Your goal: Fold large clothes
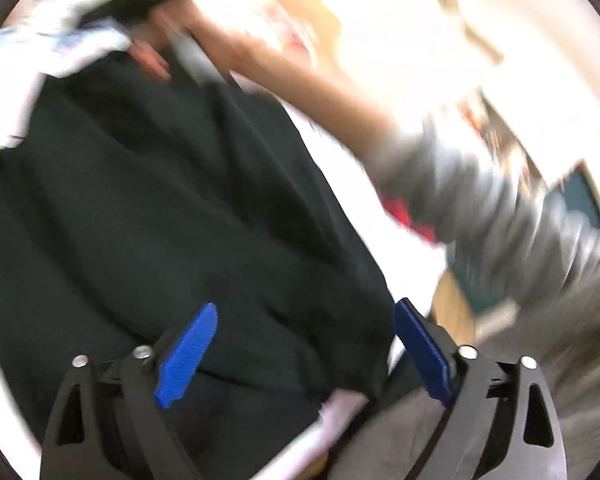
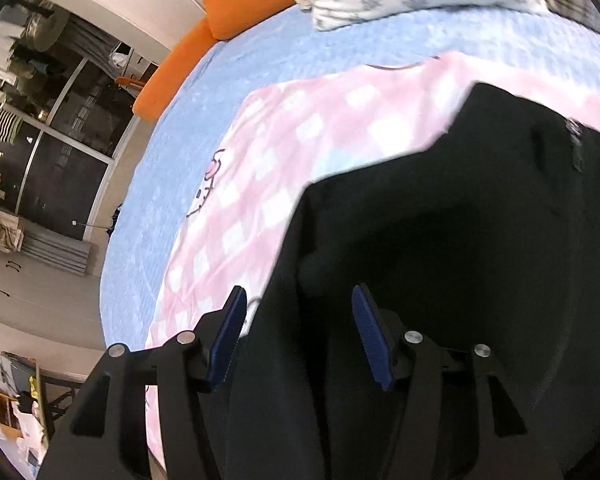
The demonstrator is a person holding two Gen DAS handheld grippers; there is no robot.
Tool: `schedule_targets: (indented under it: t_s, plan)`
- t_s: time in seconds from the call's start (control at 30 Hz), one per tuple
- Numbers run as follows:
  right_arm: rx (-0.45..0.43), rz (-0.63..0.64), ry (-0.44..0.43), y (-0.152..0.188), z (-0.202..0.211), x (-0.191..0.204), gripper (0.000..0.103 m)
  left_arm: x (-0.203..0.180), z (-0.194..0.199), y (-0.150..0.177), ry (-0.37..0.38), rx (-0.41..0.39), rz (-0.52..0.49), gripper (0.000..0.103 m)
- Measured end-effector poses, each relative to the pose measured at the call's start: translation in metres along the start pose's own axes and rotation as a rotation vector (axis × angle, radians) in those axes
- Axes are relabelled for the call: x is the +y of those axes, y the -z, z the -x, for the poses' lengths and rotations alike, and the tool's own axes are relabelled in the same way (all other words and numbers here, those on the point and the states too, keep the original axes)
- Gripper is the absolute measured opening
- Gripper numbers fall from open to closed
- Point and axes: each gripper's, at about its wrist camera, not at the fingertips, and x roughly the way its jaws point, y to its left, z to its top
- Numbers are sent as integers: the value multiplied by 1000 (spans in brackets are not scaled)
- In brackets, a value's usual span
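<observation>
From the left wrist, the left gripper (image 1: 304,344) hangs released, blue pads wide apart over the black garment (image 1: 172,200); from the right wrist, the right gripper (image 2: 300,336) gapes loose astride that garment's (image 2: 440,240) edge on the pink checked blanket (image 2: 284,168).

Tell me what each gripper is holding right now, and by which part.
Nothing is held. The left gripper stands wide open above the dark garment, pads clear of the cloth. The right gripper is also open; the fabric lies between its fingers, unpinched.
</observation>
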Motion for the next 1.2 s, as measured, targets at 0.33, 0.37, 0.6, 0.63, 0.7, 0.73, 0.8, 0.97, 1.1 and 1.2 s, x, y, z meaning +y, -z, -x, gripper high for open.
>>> schedule_targets:
  t_s: [0.33,0.37,0.6,0.63,0.7,0.73,0.8,0.97,1.1,1.2]
  plan:
    - [15,79,161,-15,-43,12,54,135,45,-72,-275,-252,348,94]
    - [18,80,170,-15,-45,10,54,152,37,-77,-277,-256,388,94]
    - [24,89,190,-18,-49,2,50,206,0,-86,-212,-207,524,94]
    - [18,75,192,-18,-46,-1,50,217,-5,-84,-192,-213,546,94]
    - [13,49,167,-19,-43,-10,50,233,-14,-85,-140,-233,588,94]
    - [17,45,162,-20,-43,-11,50,241,-19,-85,-140,-236,607,94]
    - [26,51,174,-20,-46,-13,48,255,-27,-86,-120,-241,652,94]
    - [57,19,113,-17,-56,-20,14,263,-23,-85,-72,-294,683,71]
    - [-7,-3,14,-19,-45,-14,5,279,-9,-73,42,-365,772,17]
    - [-83,-38,-60,-29,-24,-13,4,287,-2,-64,16,-398,780,15]
